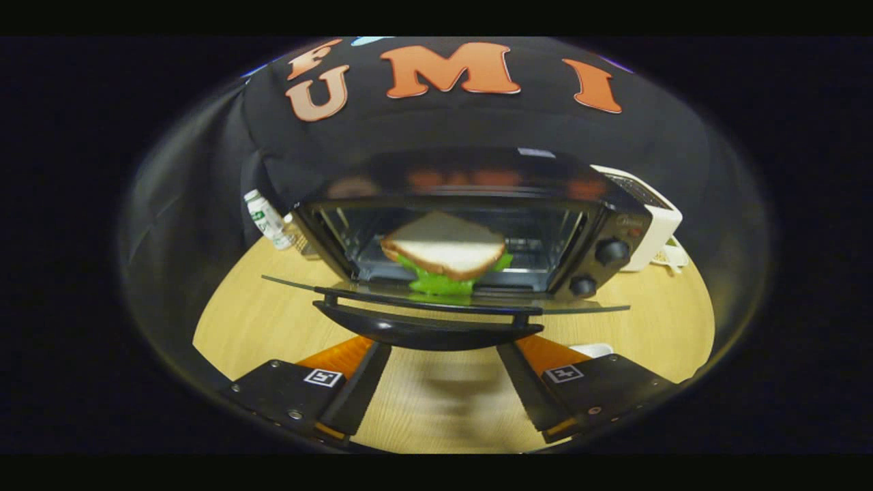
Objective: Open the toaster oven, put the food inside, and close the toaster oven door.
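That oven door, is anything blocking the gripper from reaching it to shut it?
Nothing visible does. The toaster oven door hangs open, its handle just ahead of the open gripper. The sandwich sits inside, beyond the door.

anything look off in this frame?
Yes: the sandwich sits tilted at the mouth of the toaster oven, its green lettuce hanging over the front edge toward the open door, so it doesn't look fully in. The tool is open and holds nothing, fingers just short of the door handle.
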`<state>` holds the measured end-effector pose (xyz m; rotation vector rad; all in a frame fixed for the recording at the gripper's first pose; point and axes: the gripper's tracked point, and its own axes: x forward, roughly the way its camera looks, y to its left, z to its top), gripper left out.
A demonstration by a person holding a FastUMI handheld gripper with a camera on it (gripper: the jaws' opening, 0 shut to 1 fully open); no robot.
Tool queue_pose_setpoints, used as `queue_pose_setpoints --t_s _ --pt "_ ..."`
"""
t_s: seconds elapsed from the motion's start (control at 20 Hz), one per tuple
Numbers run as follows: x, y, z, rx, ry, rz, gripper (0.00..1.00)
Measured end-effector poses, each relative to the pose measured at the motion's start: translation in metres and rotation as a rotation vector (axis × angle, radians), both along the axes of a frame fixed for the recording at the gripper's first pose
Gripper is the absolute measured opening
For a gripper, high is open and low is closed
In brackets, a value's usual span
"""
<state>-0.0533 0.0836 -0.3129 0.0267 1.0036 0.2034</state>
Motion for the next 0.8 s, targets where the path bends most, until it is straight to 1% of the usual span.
queue_pose_setpoints --t_s 0.2,0.4,0.45,0.55,0.8 --pt "0.044 -0.005 0.016 0.024 -0.052 -0.068 0.92" --pt "0.059 -0.008 0.023 0.026 -0.082 -0.087 0.92" --pt "0.056 -0.009 0.023 0.023 -0.072 -0.084 0.91" --pt "0.054 -0.009 0.033 0.024 -0.104 -0.074 0.92" --pt "0.067 -0.021 0.086 0.033 -0.291 -0.043 0.93"
